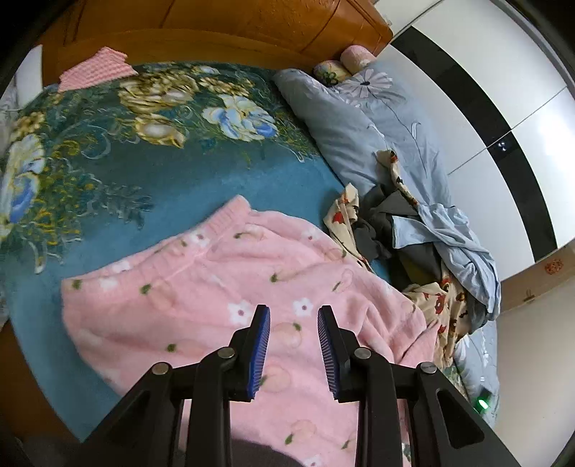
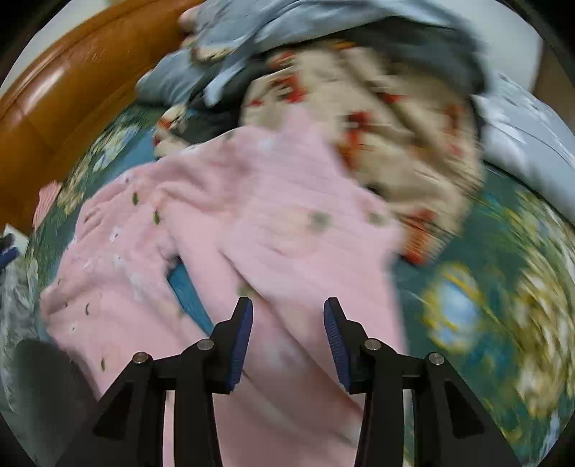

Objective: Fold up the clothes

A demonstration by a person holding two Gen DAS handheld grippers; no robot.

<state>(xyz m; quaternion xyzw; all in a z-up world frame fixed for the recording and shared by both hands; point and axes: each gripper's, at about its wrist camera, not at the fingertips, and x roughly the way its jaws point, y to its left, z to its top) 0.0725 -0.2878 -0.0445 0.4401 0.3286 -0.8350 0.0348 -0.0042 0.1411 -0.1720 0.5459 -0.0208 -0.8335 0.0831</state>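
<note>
Left gripper [image 1: 293, 312] jaws apart, empty, over pink fleece garment [image 1: 222, 298] spread on floral blue blanket [image 1: 143, 161]. To the right, heap of clothes [image 1: 424, 233] by grey-blue pillow [image 1: 359, 118]. Right gripper [image 2: 287, 305] also spread, above same garment; view blurred, contact probably none.

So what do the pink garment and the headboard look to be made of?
Pink garment: seemingly soft fleece or plush, matte and fuzzy, with a ribbed knit waistband and a printed flower pattern. Headboard: apparently wood or wood veneer, orange-brown, with a glossy varnish that catches highlights.
</note>
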